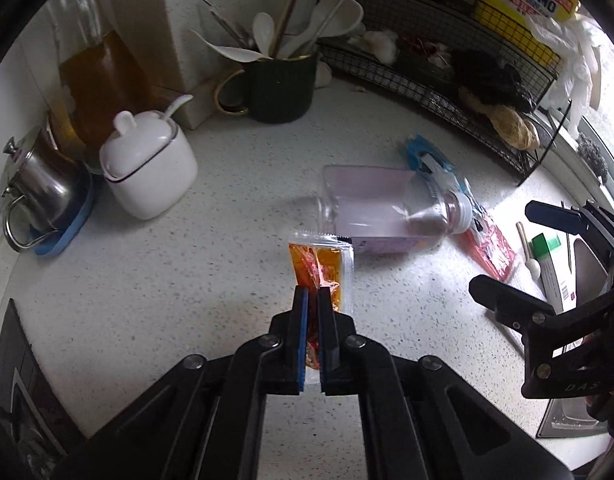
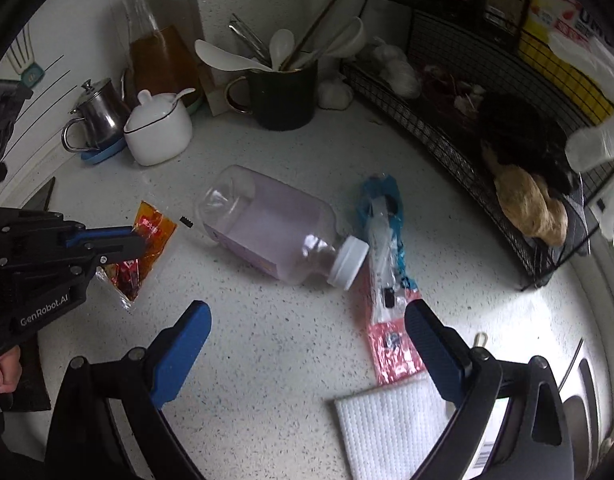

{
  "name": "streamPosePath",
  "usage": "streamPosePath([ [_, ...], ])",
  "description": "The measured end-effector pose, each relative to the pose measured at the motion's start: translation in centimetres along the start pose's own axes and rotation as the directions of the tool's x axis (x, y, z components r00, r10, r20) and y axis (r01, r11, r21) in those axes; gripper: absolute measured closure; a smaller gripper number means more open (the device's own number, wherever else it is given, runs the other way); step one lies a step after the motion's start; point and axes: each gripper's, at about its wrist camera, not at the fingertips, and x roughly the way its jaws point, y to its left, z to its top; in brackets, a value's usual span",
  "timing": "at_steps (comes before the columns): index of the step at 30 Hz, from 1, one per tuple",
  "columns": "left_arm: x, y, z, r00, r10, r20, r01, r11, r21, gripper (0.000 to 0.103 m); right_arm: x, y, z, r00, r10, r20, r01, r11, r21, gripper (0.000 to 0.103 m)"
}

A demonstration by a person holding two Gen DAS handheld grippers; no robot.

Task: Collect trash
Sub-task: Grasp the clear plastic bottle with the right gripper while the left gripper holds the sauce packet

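My left gripper (image 1: 312, 294) is shut on an orange sauce packet (image 1: 321, 266) and holds it just above the speckled counter; the packet also shows in the right wrist view (image 2: 149, 240). An empty clear plastic bottle (image 2: 275, 228) with a white cap lies on its side mid-counter, and it shows in the left wrist view (image 1: 381, 210). A blue and red wrapper (image 2: 383, 248) lies beside its cap end. My right gripper (image 2: 307, 320) is open and empty, in front of the bottle. It shows at the right of the left wrist view (image 1: 507, 248).
At the back stand a steel pot (image 2: 93, 118), a white sugar bowl (image 2: 159, 130), an oil carafe (image 2: 159, 48) and a dark utensil mug (image 2: 285, 96). A black wire rack (image 2: 487, 120) lines the right. A white cloth (image 2: 387, 432) lies near the front.
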Motion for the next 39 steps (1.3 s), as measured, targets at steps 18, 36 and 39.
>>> streamPosePath([
  [18,4.4,3.9,1.5,0.994,0.078,-0.077,-0.087,0.989,-0.117,0.100,7.4,1.2,5.7,0.989,0.118,-0.085,-0.136,0.956,-0.260,0.006],
  [36,3.2,4.3,-1.9,0.993,0.099,-0.066,-0.107,0.985,-0.136,0.100,8.3,3.8,3.3,0.955,0.261,-0.143,-0.290,0.924,-0.248,0.022],
  [39,1.7,3.9,-3.3,0.993,0.101,-0.054,-0.108,0.984,-0.142,0.100,6.7,4.5,2.1,0.962,0.250,-0.112,-0.270,0.934,-0.234,0.023],
])
